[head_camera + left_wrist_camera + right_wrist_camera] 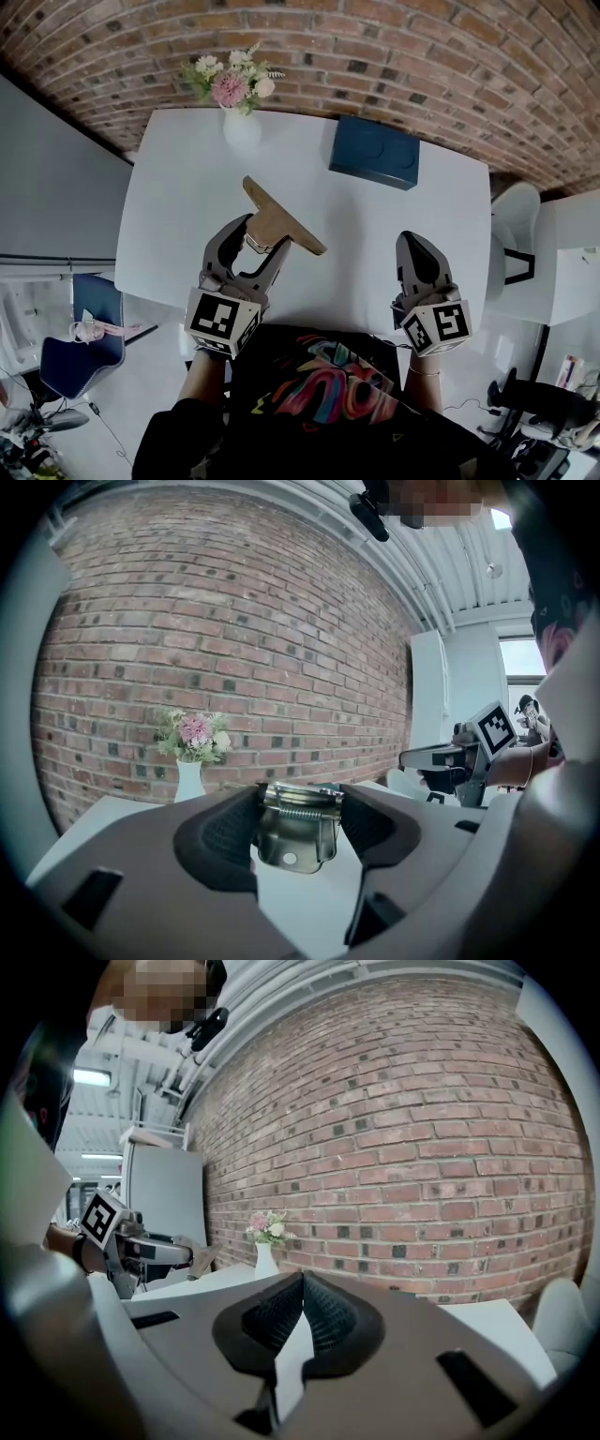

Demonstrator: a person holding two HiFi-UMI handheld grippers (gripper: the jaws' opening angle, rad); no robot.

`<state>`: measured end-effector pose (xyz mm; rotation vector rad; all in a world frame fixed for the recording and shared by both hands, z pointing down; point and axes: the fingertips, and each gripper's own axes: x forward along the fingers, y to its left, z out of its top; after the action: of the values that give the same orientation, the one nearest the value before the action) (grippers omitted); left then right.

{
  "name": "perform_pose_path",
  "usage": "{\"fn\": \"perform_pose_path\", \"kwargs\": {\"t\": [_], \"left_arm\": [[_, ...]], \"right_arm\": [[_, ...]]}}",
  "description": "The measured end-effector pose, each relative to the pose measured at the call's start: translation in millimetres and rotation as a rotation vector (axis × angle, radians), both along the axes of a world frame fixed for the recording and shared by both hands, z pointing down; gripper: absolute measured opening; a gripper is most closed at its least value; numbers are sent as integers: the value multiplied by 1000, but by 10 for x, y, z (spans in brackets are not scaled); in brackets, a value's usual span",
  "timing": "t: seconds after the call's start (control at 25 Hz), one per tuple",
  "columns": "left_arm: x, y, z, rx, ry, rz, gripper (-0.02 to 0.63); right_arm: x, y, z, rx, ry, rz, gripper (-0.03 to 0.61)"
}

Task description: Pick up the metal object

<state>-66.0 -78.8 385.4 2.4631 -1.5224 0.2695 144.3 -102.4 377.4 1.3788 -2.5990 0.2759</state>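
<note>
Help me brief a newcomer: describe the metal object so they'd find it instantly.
Start at the white table in front of the brick wall and go to its near left side, where the left tool is shut on the metal object. It is a brass-coloured T-shaped piece with a spring clip, unlike the white flower vase and dark blue box farther back.

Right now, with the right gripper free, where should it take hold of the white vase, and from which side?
Probably at the narrow neck of the vase, just under the flowers, coming in level from the person's side. It stands upright near the table's far edge, and its body is wider and rounded.
</note>
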Motion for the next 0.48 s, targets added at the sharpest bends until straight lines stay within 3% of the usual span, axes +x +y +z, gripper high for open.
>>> {"fn": "perform_pose_path", "kwargs": {"t": [0.48], "left_arm": [[43, -40, -17, 7, -2, 13, 284]], "right_arm": [[-12, -1, 1, -1, 1, -3, 15]]}}
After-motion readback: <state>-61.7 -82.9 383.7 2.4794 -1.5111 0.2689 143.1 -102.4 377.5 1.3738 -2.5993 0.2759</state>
